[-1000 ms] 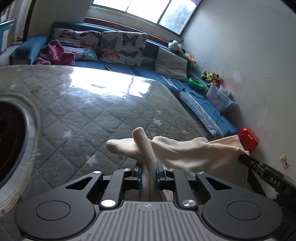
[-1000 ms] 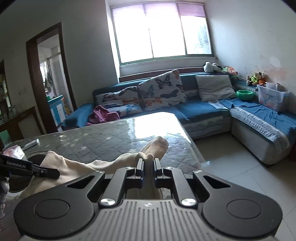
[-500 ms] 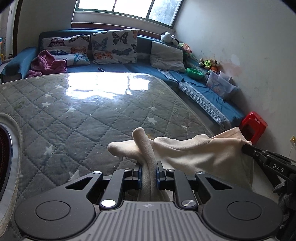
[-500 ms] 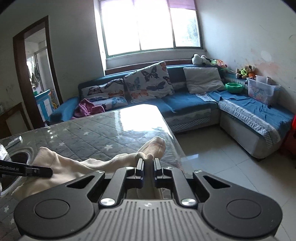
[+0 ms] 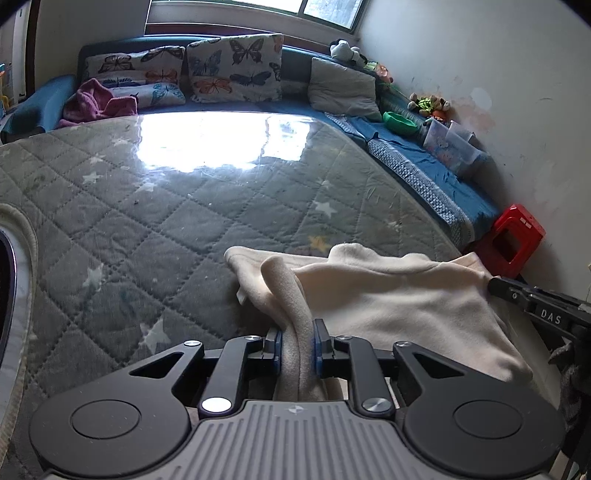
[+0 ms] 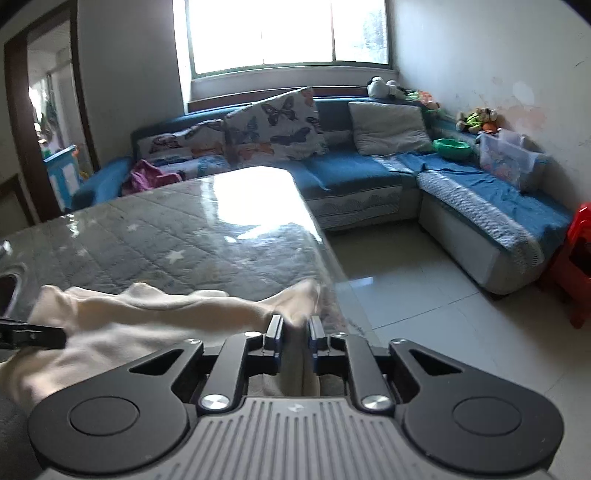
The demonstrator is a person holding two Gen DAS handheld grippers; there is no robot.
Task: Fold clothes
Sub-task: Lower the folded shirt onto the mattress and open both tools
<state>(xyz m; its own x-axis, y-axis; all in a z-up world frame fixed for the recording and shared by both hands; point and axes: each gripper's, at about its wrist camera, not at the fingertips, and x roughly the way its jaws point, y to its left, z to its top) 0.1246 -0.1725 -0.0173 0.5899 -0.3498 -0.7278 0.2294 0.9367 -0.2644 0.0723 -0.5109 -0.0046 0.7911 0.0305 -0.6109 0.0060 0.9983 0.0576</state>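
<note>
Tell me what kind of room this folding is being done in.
Most likely a home living room: a blue corner sofa with butterfly cushions under a window, and stuffed toys along the wall.

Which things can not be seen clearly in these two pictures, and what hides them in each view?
- Cream garment: its lower part is hidden behind the left claw in the left wrist view, so its type cannot be told.
- Garment corner in the right claw: blurred in the right wrist view.
- Dark round object set in the table: cut off by the left edge.
- Red stool: cut off by the right edge.
</note>
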